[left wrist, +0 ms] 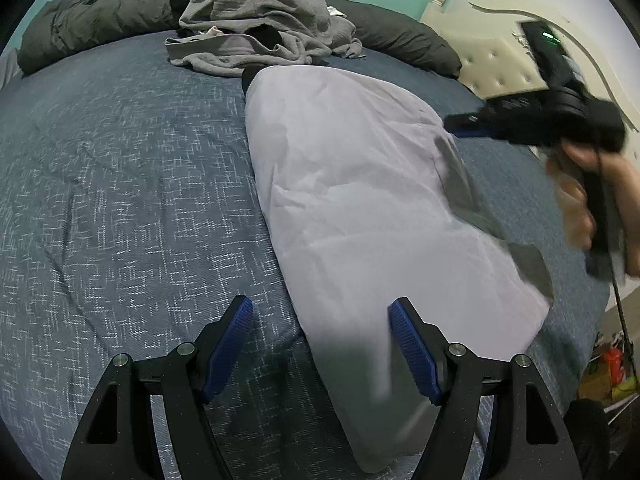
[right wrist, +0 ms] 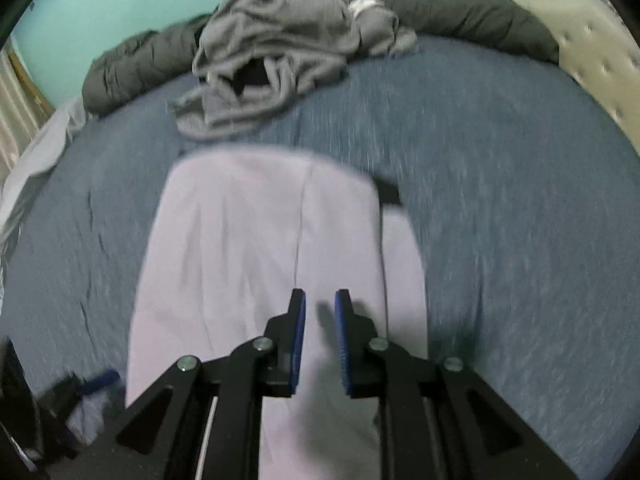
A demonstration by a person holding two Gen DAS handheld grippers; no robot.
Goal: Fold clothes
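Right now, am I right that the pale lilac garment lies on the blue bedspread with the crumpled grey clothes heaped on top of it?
Not quite: the crumpled grey clothes lie beyond the pale lilac garment, nearer the wall, not on it. The right wrist view shows blue bedspread between them.

Left gripper (left wrist: 320, 344) wide, right gripper (right wrist: 320, 320) narrowly parted.

A pale lilac garment of thin cloth (left wrist: 360, 208) lies flat on the blue patterned bed cover (left wrist: 120, 184), folded into a long narrow shape with soft creases. One long side has a dark grey part (left wrist: 460, 176) showing under the fold. Behind it, near the far edge of the bed, a crumpled heap of grey knitted clothes (left wrist: 260, 20) lies unfolded, just beside the lilac garment's far end.
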